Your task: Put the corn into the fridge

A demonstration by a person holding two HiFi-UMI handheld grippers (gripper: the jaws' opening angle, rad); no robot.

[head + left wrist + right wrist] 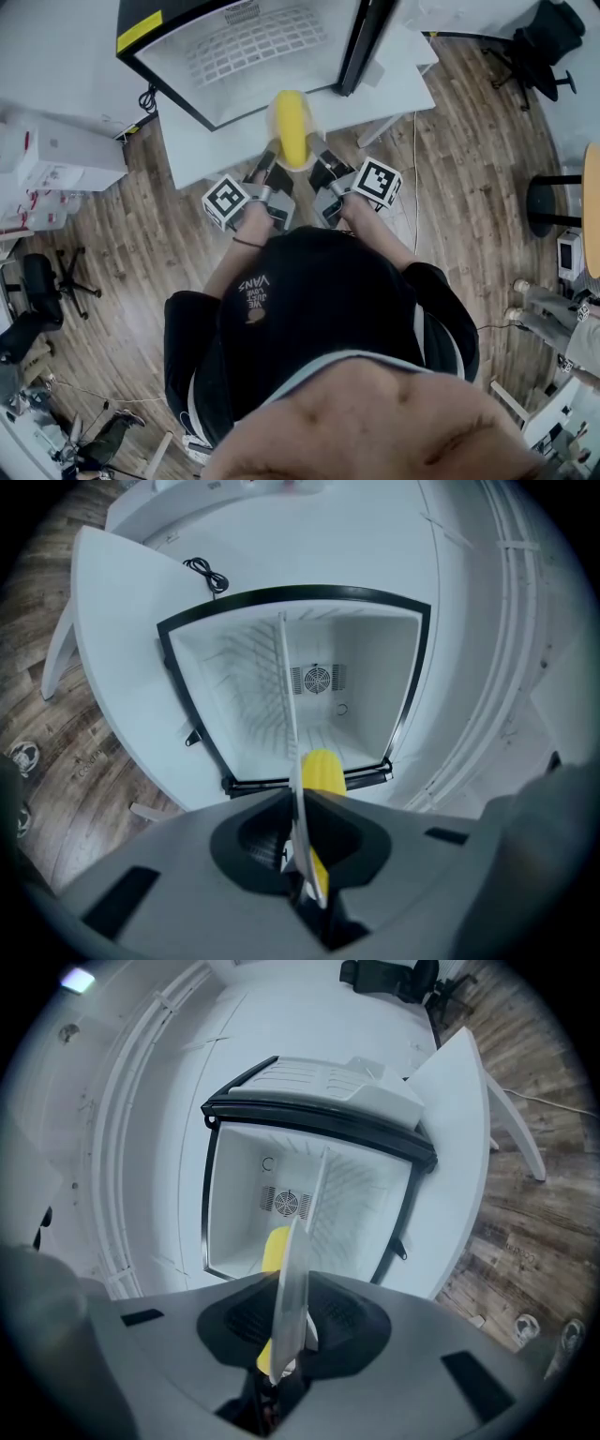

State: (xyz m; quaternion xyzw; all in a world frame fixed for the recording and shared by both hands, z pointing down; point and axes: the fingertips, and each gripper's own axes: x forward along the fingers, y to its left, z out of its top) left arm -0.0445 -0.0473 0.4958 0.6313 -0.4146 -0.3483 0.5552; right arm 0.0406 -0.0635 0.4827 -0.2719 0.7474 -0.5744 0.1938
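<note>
I have both hand-held grippers on one plate [273,120]. The left hand-held gripper [270,155] is clamped on its near-left rim and the right hand-held gripper [315,150] on its near-right rim. The corn [292,129] lies on the plate just ahead of the two, pointing at the fridge [178,80].

The plate's far edge is close to the fridge's front lip, above the desk [394,84]. The mouth ahead is wider than the plate, with spare room on both sides. The open door [361,47] stands ahead of the right hand-held gripper, on its outer side.

The left gripper view shows the left hand-held gripper [298,855] shut on the plate [298,803], seen edge-on. The corn [323,771] lies on the same side of the wire shelf [253,686] as the fan vent [317,679]. A cable [208,574] lies on the desk beyond the fridge's outer side.

The right gripper view shows the right hand-held gripper [281,1354] gripping the plate [291,1279], with the corn [275,1246] again toward the vent [284,1202]. Only the head view shows both grips at once and the shelf [253,42] as a grid.
</note>
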